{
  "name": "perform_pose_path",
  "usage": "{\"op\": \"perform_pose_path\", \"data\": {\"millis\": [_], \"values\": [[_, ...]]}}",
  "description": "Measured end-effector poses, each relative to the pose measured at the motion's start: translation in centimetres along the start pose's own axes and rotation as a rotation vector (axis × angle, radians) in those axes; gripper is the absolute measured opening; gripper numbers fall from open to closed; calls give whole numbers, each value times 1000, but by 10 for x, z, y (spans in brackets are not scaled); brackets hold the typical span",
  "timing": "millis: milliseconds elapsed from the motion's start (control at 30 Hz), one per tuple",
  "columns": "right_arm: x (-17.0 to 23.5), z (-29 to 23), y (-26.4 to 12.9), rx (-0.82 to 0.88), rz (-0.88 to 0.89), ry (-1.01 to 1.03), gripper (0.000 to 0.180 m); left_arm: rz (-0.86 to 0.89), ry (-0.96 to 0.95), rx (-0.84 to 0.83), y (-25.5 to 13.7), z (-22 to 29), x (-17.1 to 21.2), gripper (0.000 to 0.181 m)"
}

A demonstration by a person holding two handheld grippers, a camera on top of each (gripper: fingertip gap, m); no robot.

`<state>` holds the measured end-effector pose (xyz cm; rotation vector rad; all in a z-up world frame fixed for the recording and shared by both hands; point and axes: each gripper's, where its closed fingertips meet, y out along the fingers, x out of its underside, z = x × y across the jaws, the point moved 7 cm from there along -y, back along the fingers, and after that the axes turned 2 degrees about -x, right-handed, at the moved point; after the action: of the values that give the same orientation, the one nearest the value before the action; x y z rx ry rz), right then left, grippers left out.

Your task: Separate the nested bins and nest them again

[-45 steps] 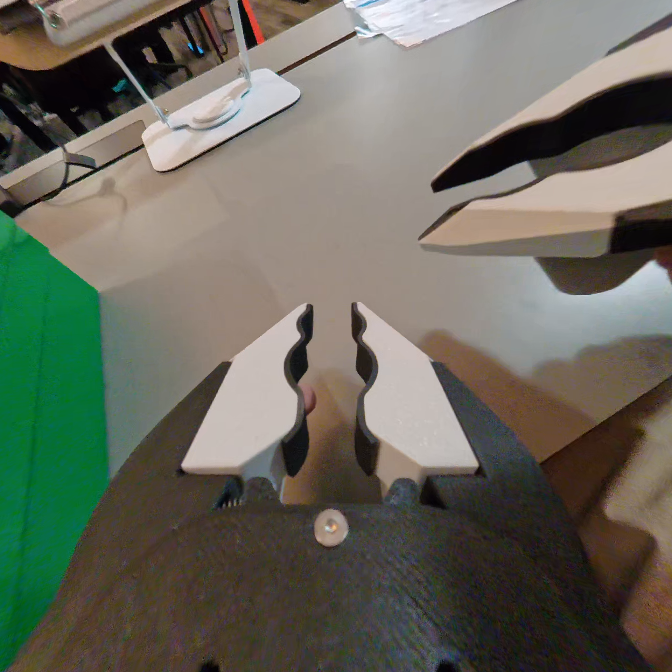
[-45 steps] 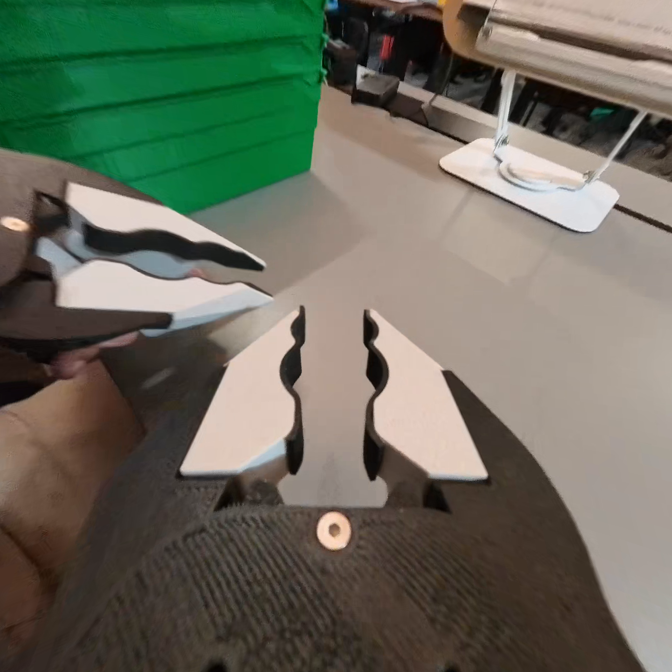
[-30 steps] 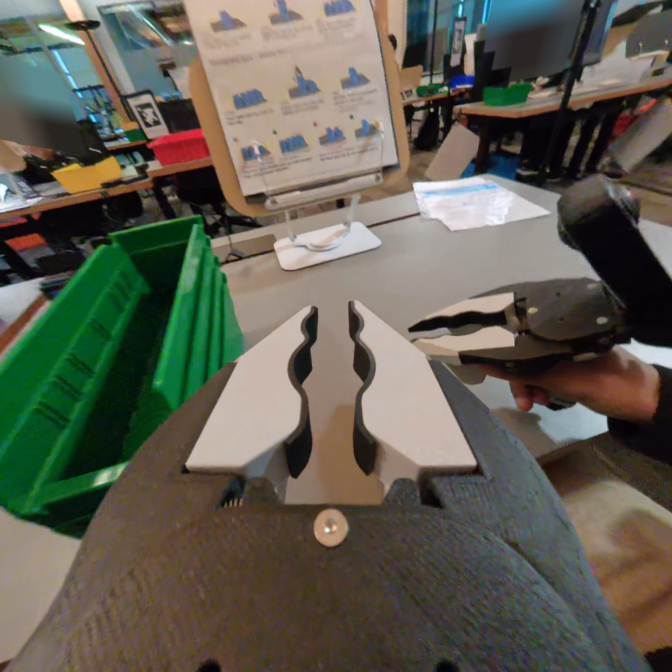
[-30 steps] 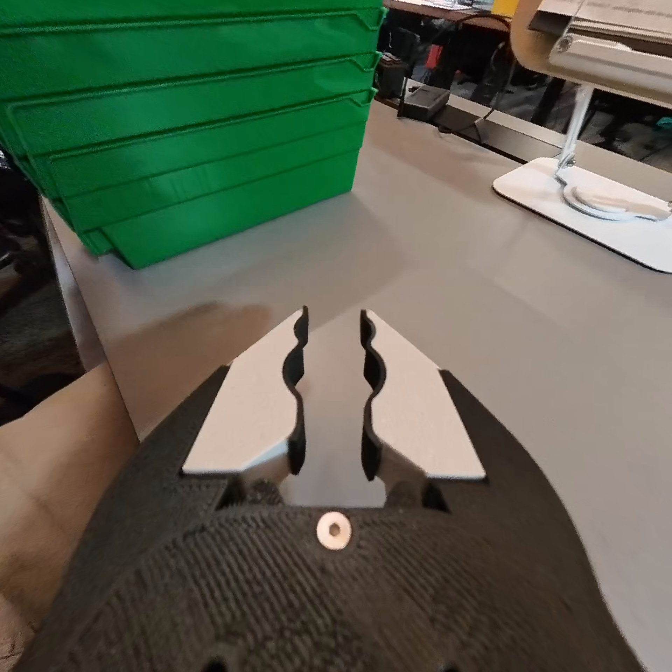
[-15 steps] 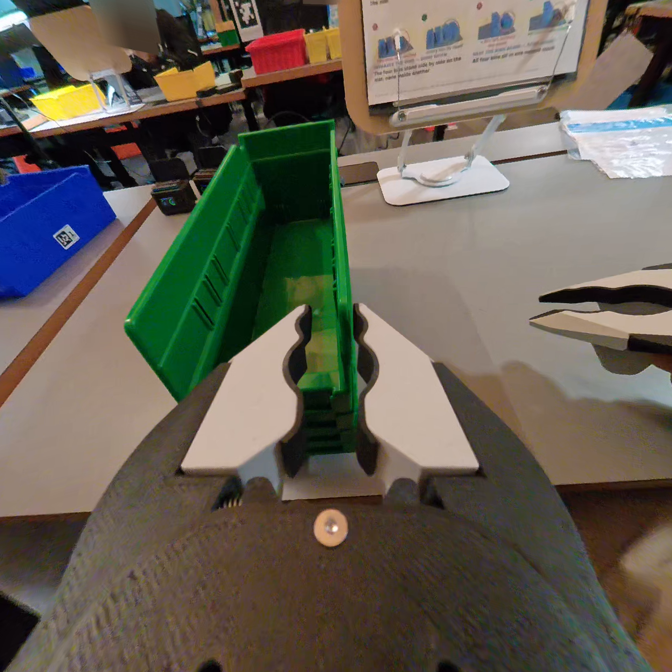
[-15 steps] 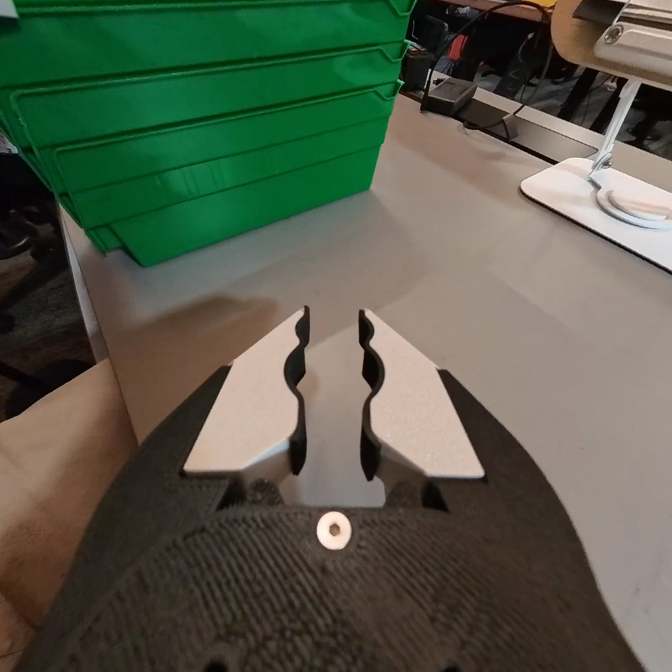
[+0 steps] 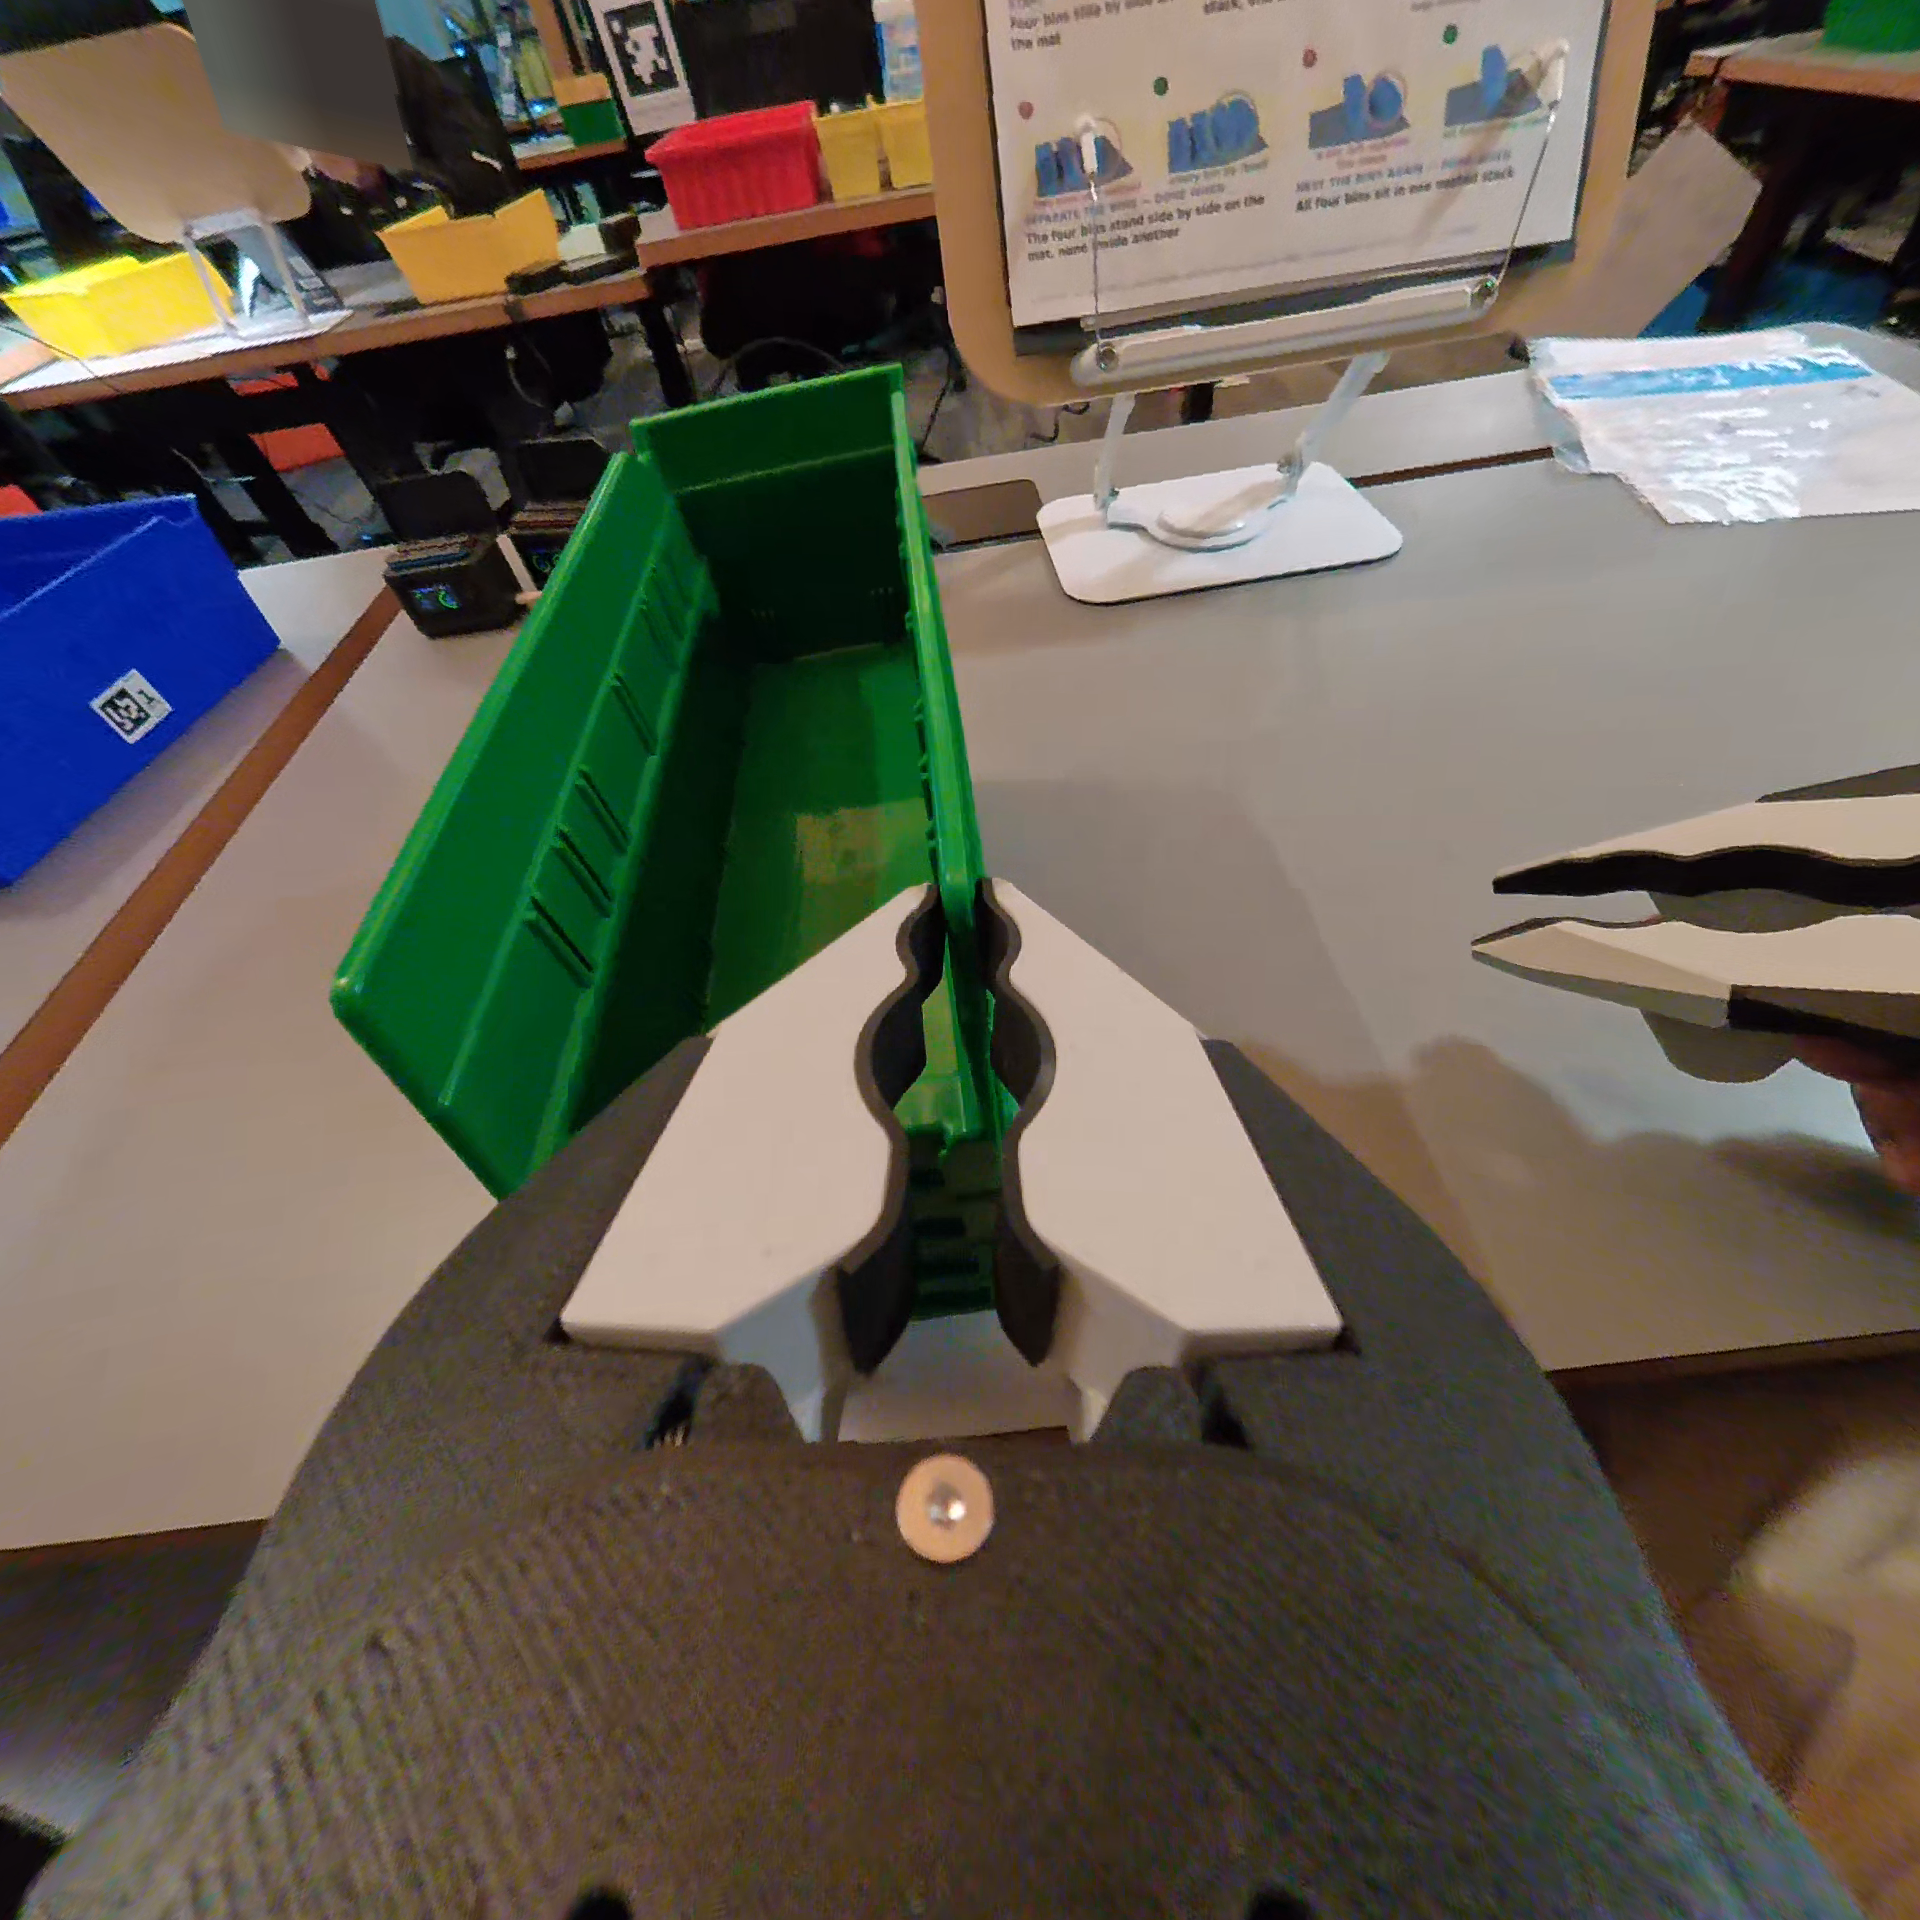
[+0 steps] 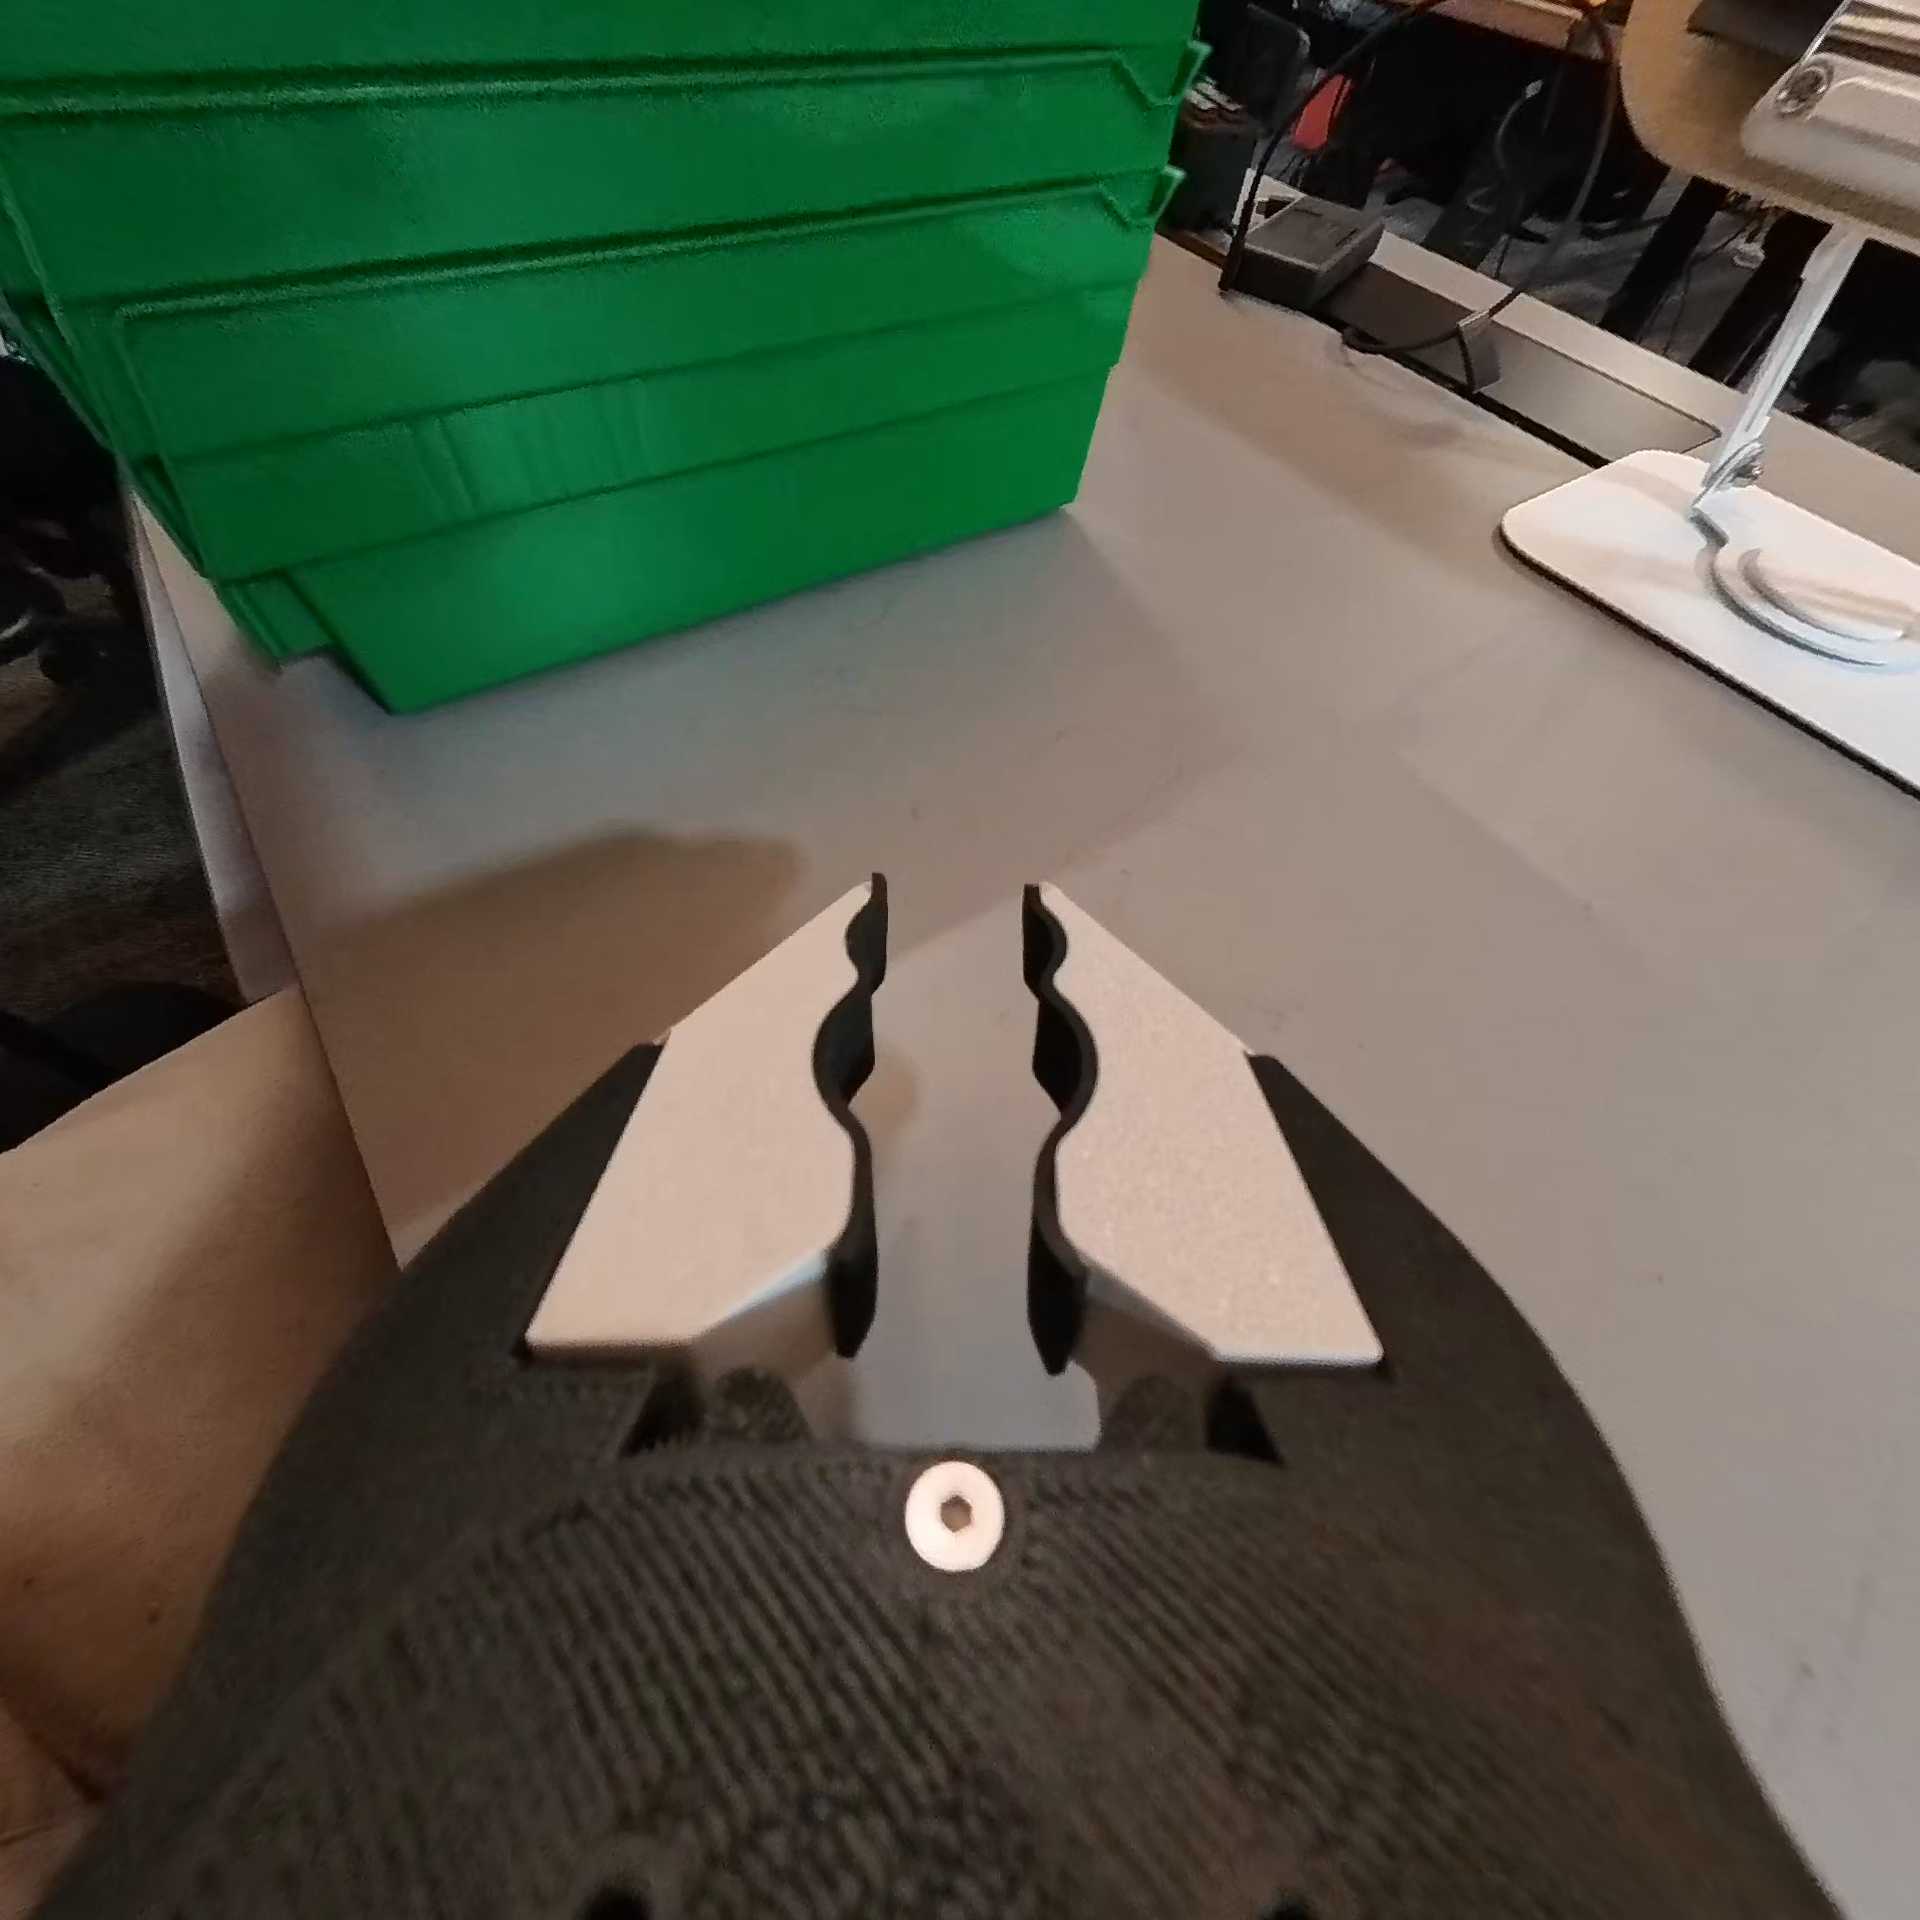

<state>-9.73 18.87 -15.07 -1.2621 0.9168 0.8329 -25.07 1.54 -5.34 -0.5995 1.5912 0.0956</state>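
Observation:
A stack of nested green bins (image 7: 582, 862) stands on the grey table (image 7: 1351, 779), long and narrow, with its open top showing. My left gripper (image 7: 958, 904) is at the near end of the stack, shut on the right wall's rim of the top bin. In the right wrist view the stack (image 8: 623, 312) shows side-on as several layered rims. My right gripper (image 8: 954, 894) is open and empty, low over the table, to the right of the stack and apart from it. It also shows in the left wrist view (image 7: 1496, 914).
A white document stand (image 7: 1226, 530) holding an instruction sheet stands at the back; its base also shows in the right wrist view (image 8: 1714, 592). A plastic-wrapped sheet (image 7: 1725, 436) lies at the back right. A blue bin (image 7: 94, 665) and black boxes (image 7: 457, 592) sit to the left.
My left gripper swung from the bare table to the bins, then closed its fingers on the top bin's right wall. My right gripper stayed open and drew slightly nearer the stack.

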Motion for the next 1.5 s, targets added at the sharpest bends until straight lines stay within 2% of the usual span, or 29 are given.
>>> {"op": "perform_pose_path", "data": {"millis": [133,500,700,1033,1200,1267,1367,1433,1500], "values": [[1,0,0,1,-5,-2,25,5,-6,53,-3,2,-2,3],[1,-1,0,5,-6,-10,24,42,-5,-54,-6,-9,-8,0],[1,-1,1,11,-12,-24,24,118,39,-124,-4,-6,-10,0],[-4,-4,-3,40,-4,-56,24,148,89,-105,2,12,-15,0],[-53,-32,-2,-105,26,-25,36,170,108,-114,2,17,-15,0],[-84,-42,1,-223,41,59,44,174,104,-110,2,17,-14,0],[-136,-43,13,-338,35,195,46,183,101,-110,2,18,-14,0],[-163,-41,28,-337,-39,159,45,186,96,-107,2,18,-15,0],[-181,-40,41,-294,-113,6,44,189,89,-95,2,17,-14,0]]}}
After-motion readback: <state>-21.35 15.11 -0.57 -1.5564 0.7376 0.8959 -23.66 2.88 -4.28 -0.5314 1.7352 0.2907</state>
